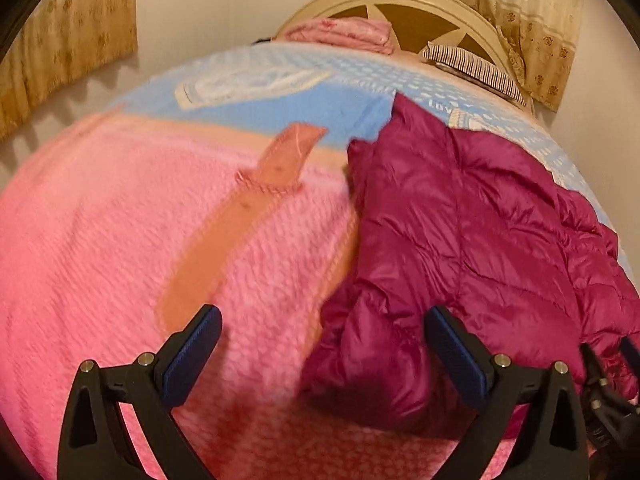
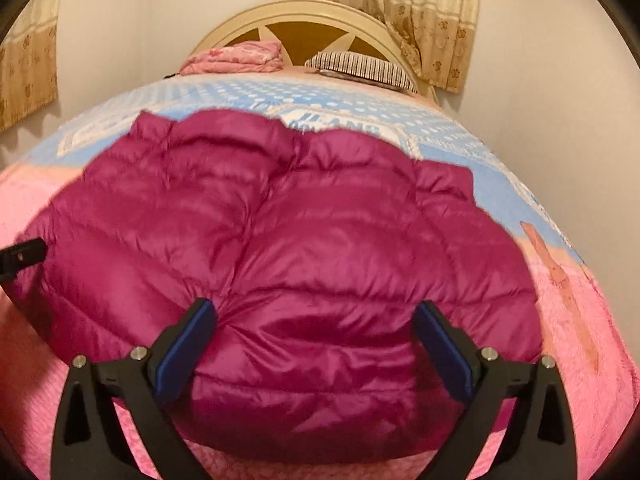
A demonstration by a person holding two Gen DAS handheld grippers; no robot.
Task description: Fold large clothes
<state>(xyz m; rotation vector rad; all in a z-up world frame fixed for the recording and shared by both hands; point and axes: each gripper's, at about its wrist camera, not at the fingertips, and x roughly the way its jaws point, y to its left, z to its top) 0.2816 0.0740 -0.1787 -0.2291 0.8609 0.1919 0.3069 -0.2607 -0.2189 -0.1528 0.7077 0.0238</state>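
Right wrist view: the pink blanket (image 2: pixel 580 340) covers the near bed; on it, my magenta puffer jacket (image 2: pixel 300 240) lies bunched. Both my right gripper (image 2: pixel 316 340) and left gripper (image 1: pixel 320 344) gape wide, holding nothing. I'd pinch 2 hem corners, not padding.
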